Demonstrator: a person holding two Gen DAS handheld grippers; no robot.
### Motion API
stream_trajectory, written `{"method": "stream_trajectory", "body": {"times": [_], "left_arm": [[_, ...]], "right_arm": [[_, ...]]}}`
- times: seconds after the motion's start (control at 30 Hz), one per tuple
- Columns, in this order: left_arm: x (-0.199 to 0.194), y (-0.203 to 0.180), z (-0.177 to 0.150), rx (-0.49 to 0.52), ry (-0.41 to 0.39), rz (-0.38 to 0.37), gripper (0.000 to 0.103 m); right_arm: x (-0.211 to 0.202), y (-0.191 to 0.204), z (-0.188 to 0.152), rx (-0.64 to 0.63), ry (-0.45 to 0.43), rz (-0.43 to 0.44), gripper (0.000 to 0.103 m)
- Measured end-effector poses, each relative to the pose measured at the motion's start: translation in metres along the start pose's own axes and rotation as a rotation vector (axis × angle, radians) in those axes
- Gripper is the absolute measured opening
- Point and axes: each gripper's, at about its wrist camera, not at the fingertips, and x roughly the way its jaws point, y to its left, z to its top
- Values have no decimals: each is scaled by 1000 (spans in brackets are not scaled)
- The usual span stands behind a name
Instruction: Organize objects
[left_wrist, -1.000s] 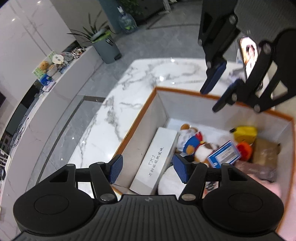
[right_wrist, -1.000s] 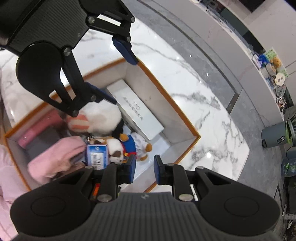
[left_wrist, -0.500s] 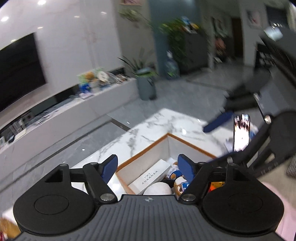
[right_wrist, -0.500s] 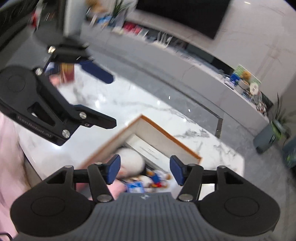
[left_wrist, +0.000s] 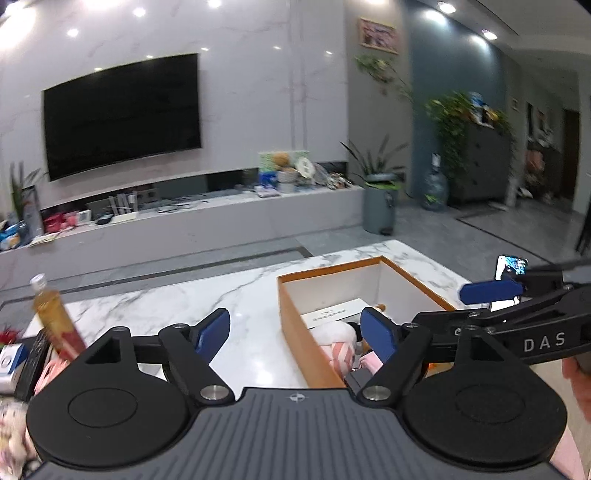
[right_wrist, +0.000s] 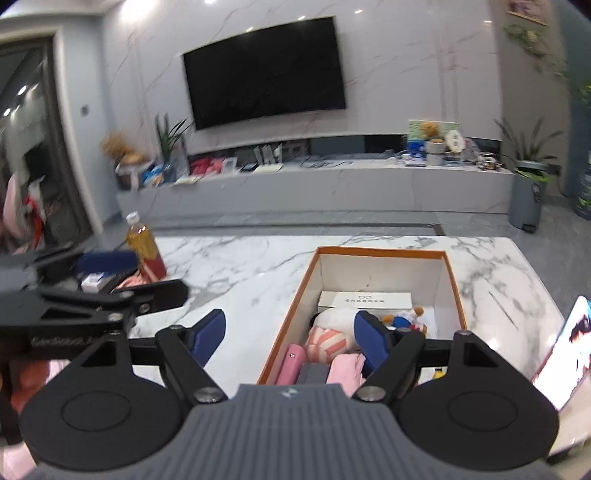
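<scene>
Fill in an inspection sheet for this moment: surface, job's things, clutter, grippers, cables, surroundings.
Surface: white marble table, bare in the middle.
Job's things: orange-rimmed box holds a white flat carton, a plush doll, a pink-striped plush and pink items.
Clutter: amber drink bottle and small packages at the table's left end; lit phone propped at the right.
Grippers: left gripper and right gripper both opening, nothing between the pads.
Cables: nothing seen.
Surroundings: wall television, low media shelf, grey bin, potted plants.
</scene>
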Motion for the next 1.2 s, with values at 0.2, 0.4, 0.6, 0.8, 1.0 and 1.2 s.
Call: {"method": "stream_trajectory", "body": {"times": [0.2,0.4,0.6,0.8,1.0,1.2], "left_arm": [[-17,-3,-16,-50,-41,130,97],[-22,-5,-33,-64,-63,195,99],[-10,-3,-53,-116,56,196,100],[-4,0,-63,-116,148,227,100],[-5,0,-72,-144,190,236,100],[-7,-1,-71,-133,190,252,100]], "right_arm": [[-20,6,-25,33,-60,-80,81],[-35,10,-44,-16,-110,-161,88],[-32,7,-58,13,-98,-174,89],[-15,11,-64,23,-31,-178,90],[-14,20,-67,28,-8,-177,92],[-13,24,-65,14,-14,-191,93]]}}
